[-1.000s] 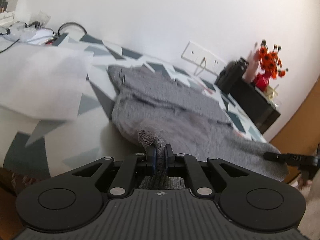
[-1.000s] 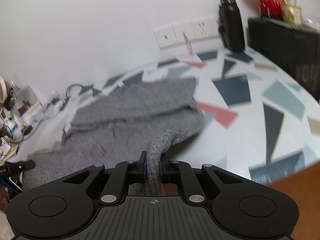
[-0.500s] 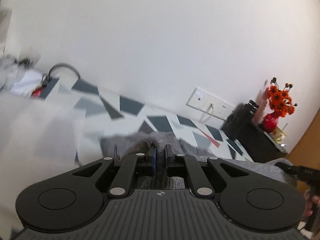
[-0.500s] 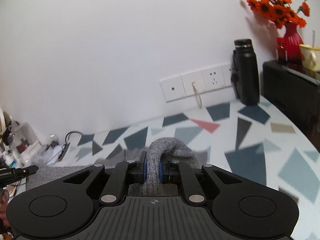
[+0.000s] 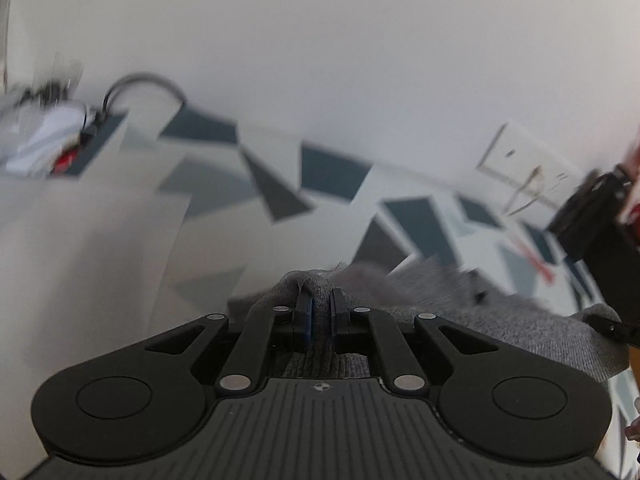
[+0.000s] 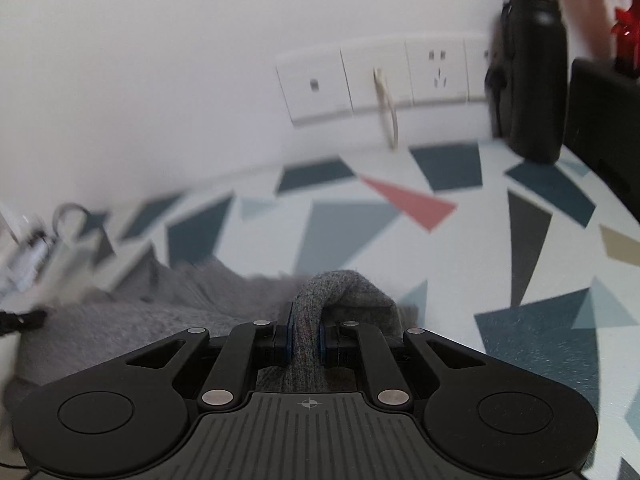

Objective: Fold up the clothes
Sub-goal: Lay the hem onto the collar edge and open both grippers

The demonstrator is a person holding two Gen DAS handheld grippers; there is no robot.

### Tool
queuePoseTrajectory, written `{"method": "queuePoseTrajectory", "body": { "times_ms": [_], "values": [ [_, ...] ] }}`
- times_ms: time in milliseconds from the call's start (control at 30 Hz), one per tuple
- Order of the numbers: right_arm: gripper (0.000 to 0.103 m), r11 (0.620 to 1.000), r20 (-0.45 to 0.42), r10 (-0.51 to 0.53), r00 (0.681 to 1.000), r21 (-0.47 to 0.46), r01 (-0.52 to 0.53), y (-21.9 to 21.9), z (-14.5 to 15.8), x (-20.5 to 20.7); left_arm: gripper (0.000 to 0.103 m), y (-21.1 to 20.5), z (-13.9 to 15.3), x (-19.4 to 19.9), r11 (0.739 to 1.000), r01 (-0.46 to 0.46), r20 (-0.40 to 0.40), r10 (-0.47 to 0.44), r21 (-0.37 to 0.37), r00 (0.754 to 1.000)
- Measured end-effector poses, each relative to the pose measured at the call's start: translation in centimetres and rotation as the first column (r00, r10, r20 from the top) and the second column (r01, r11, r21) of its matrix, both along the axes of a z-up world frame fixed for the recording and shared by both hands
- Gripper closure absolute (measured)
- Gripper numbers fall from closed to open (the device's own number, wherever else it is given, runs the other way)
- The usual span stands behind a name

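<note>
Two grippers, left gripper (image 5: 321,307) and right gripper (image 6: 306,330), each clench the soft, limp grey sweater (image 6: 168,304) by bunched edges at 6 o'clock.

You face plain white wall (image 6: 160,80), evenly lit. Below it: table surface (image 6: 460,248) with white cover printed in teal, grey, dark and pink triangles. White socket strip (image 6: 384,76) on wall, pale cable (image 6: 386,120) hanging from it. Black flask (image 6: 532,68) stands against wall at your right, dark cabinet (image 6: 604,120) just beside it, blurred red vase (image 6: 626,36) on top. Left end: blurred clutter, looped black cable (image 5: 144,84).
</note>
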State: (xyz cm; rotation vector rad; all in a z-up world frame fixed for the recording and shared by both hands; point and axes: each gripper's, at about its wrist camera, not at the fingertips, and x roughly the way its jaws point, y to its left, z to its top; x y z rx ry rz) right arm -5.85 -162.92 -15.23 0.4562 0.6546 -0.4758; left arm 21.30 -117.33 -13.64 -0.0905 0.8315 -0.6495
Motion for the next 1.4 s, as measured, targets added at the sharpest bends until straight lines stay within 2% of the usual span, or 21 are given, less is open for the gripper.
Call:
{"method": "queuePoseTrajectory", "body": {
  "times_ms": [100, 167, 233, 267, 333, 400, 433, 467, 500, 600, 667, 733, 833, 900, 1033, 1233, 1400],
  "values": [
    [0.092, 1.000, -0.012, 0.000, 1.000, 0.004, 0.000, 0.1, -1.2, 0.3, 0.094, -0.5, -1.2, 0.4, 1.000, -0.001, -0.015, 0.001, 0.014, 1.000],
    [0.085, 1.000, -0.001, -0.006, 1.000, 0.011, 0.006, 0.1, -1.2, 0.2, 0.092, -0.8, -1.3, 0.4, 1.000, -0.002, -0.021, 0.003, 0.014, 1.000],
    [0.072, 0.999, 0.008, -0.026, 1.000, 0.035, 0.025, -0.1, -0.7, -0.3, 0.090, -0.8, -1.2, 0.2, 1.000, -0.003, -0.015, 0.003, 0.010, 1.000],
    [0.070, 0.998, 0.011, -0.036, 0.999, 0.048, 0.036, -0.3, -0.4, -0.5, 0.090, -0.7, -0.9, 0.2, 1.000, -0.003, -0.012, 0.003, 0.003, 1.000],
    [0.053, 0.997, 0.012, -0.065, 0.998, 0.042, 0.064, -0.5, 0.6, -1.1, 0.084, -0.2, -0.5, 0.1, 1.000, -0.003, -0.006, 0.003, -0.011, 1.000],
    [0.047, 0.996, 0.035, -0.086, 0.996, 0.020, 0.086, -0.6, 1.8, -2.1, 0.062, 0.5, 0.5, -0.2, 1.000, -0.010, 0.014, 0.011, -0.028, 1.000],
    [0.047, 0.996, 0.044, -0.087, 0.995, 0.014, 0.086, -0.5, 2.4, -2.6, 0.037, 1.0, 1.1, -0.5, 0.999, -0.011, 0.034, 0.012, -0.038, 0.999],
    [0.047, 0.997, 0.050, -0.083, 0.995, 0.009, 0.083, -0.4, 2.9, -3.1, 0.031, 1.5, 1.7, -0.8, 0.999, -0.010, 0.055, 0.013, -0.048, 0.998],
    [0.047, 0.997, 0.048, -0.071, 0.996, 0.006, 0.071, -0.2, 3.3, -3.4, 0.030, 2.1, 2.4, -1.2, 0.998, -0.009, 0.077, 0.014, -0.057, 0.997],
    [0.047, 1.000, 0.024, -0.006, 1.000, -0.003, 0.006, 1.4, 4.1, -4.1, 0.032, 3.2, 4.0, -2.6, 0.999, 0.012, 0.127, -0.006, -0.050, 0.992],
    [0.047, 0.999, -0.014, 0.048, 0.999, -0.008, -0.048, 3.2, 4.1, -4.0, 0.044, 3.5, 4.9, -3.9, 0.998, 0.045, 0.148, -0.038, -0.040, 0.988],
    [0.047, 0.996, -0.060, 0.093, 0.994, 0.000, -0.093, 5.1, 3.6, -3.7, 0.046, 3.2, 5.1, -5.7, 0.995, 0.104, 0.152, -0.102, -0.007, 0.983],
    [0.048, 0.987, -0.118, 0.149, 0.982, -0.036, -0.154, 7.6, 2.3, -2.9, 0.076, 1.5, 3.7, -8.2, 0.979, 0.178, 0.151, -0.192, 0.098, 0.970],
    [0.048, 0.981, -0.158, 0.175, 0.972, -0.057, -0.185, 8.6, 1.4, -2.1, 0.077, 0.3, 2.5, -9.7, 0.960, 0.218, 0.145, -0.244, 0.174, 0.959],
    [0.048, 0.973, -0.205, 0.189, 0.960, -0.095, -0.212, 9.0, 0.3, -0.7, 0.077, -1.5, 0.6, -10.1, 0.949, 0.241, 0.096, -0.265, 0.205, 0.960],
    [0.048, 0.977, -0.179, 0.174, 0.968, -0.089, -0.192, 7.6, 0.3, 0.8, 0.075, -2.7, 0.3, -9.3, 0.947, 0.242, 0.099, -0.267, 0.210, 0.959],
    [0.049, 0.983, -0.149, 0.163, 0.975, -0.058, -0.173, 5.8, 0.6, 2.3, 0.075, -3.4, 0.9, -7.8, 0.960, 0.212, 0.096, -0.232, 0.186, 0.968]
  ]
}}
